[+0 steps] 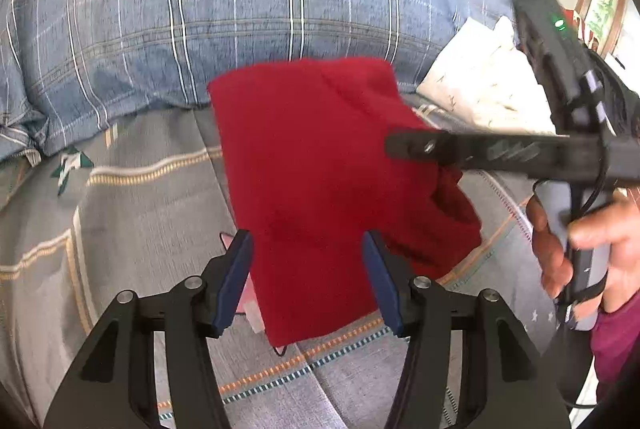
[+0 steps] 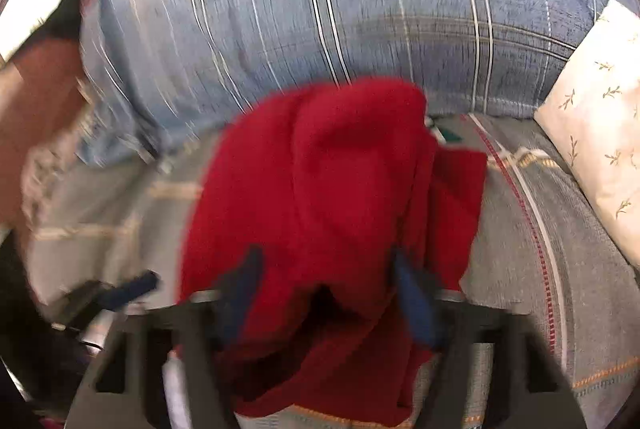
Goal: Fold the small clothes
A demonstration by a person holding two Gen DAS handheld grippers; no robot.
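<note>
Red garment (image 1: pixel 320 181) between parted left fingers (image 1: pixel 236 281)

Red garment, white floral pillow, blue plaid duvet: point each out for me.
Red garment (image 1: pixel 304 165): left wrist view, middle of its flat folded face.
White floral pillow (image 2: pixel 596 133): right wrist view, its patterned face at the right edge.
Blue plaid duvet (image 1: pixel 224 13): left wrist view, its bulging middle.

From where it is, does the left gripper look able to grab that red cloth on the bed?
Probably yes. The left gripper stands open right at the red fleece cloth, its near edge between the jaws. Nothing blocks it; the right gripper comes in from the side.
</note>
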